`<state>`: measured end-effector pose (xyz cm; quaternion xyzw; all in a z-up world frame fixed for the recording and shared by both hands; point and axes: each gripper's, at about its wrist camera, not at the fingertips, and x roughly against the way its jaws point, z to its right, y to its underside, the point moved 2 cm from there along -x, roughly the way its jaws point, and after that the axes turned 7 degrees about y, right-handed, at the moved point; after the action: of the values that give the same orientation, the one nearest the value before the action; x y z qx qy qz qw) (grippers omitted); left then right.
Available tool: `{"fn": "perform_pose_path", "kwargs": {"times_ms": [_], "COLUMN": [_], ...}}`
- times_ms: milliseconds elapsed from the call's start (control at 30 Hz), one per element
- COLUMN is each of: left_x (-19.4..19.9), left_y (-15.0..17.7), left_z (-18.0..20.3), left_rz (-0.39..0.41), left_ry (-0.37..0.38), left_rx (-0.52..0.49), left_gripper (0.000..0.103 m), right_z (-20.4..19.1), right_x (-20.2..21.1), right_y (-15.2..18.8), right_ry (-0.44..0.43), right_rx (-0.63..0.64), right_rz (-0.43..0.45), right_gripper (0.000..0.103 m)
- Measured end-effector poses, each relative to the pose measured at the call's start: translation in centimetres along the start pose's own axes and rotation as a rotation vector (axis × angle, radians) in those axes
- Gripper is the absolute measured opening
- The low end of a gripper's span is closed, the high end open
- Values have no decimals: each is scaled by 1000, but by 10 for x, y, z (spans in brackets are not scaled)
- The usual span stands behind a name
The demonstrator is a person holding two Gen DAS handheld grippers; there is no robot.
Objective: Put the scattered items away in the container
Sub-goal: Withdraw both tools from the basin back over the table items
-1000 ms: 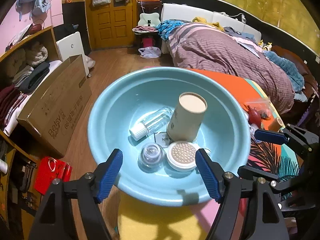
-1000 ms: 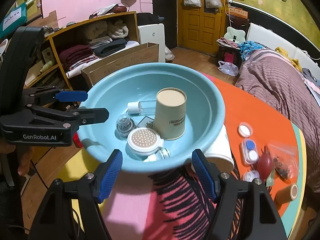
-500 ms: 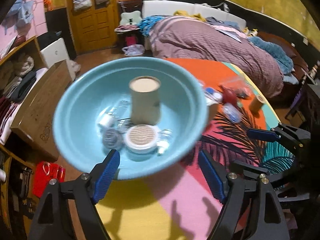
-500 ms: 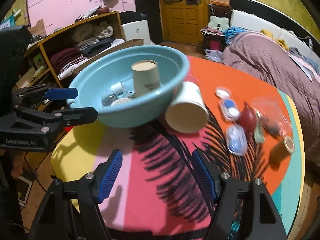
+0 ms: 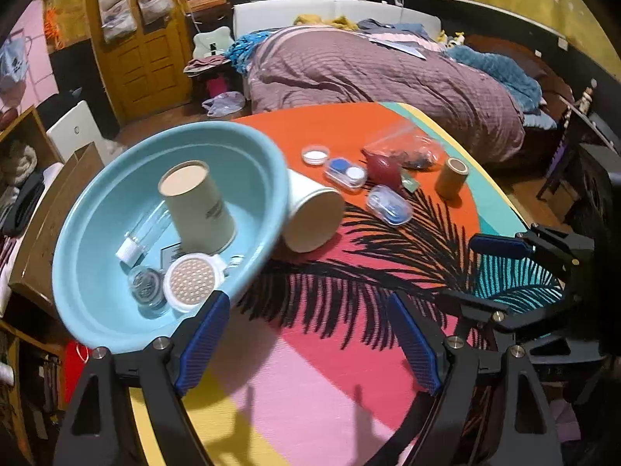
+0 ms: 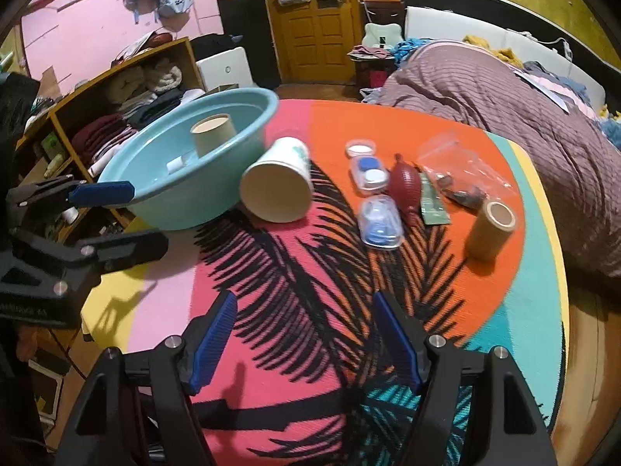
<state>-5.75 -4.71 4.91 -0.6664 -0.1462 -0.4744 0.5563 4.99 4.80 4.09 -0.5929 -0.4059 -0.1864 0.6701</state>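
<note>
A light blue basin (image 5: 268,178) (image 6: 174,209) sits at the table's left edge. Inside it are a beige tube (image 5: 196,207), a clear bottle (image 5: 143,233), a round compact (image 5: 192,281) and a small jar (image 5: 146,285). A white paper cup (image 5: 312,215) (image 6: 277,190) lies on its side against the basin. Right of it lie two lens cases (image 6: 370,174) (image 6: 379,221), a white lid (image 6: 360,148), a red bulb (image 6: 405,184), a plastic bag (image 6: 462,171) and a brown tube (image 6: 490,229). My left gripper (image 5: 308,306) and right gripper (image 6: 306,305) hover open and empty over the near cloth.
The table wears a bright palm-leaf cloth (image 6: 295,272). A green packet (image 6: 432,202) lies beside the red bulb. A shelf of folded clothes (image 6: 116,124) and a cardboard box (image 5: 42,233) stand to the left. A bed (image 5: 368,77) lies behind the table.
Both grippers have pulled back from the basin and swung right, so the scattered items on the cloth now show. Both stay open and empty.
</note>
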Motion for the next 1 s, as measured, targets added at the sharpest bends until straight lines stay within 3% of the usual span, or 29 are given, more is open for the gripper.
{"fn": "perform_pose_path", "kwargs": {"times_ms": [700,1000], "left_x": [-69,-102], "left_y": [-29,-39], "left_z": [79,91], "left_rz": [-88,-136], "left_ry": [125,159], "left_rx": [-100,-102], "left_gripper": [87,87], "right_z": [93,125], "right_x": [14,1], "right_y": [19,19], "right_ry": [96,118], "right_rx": [-138,-181], "right_rz": [6,-10], "right_gripper": [76,76]}}
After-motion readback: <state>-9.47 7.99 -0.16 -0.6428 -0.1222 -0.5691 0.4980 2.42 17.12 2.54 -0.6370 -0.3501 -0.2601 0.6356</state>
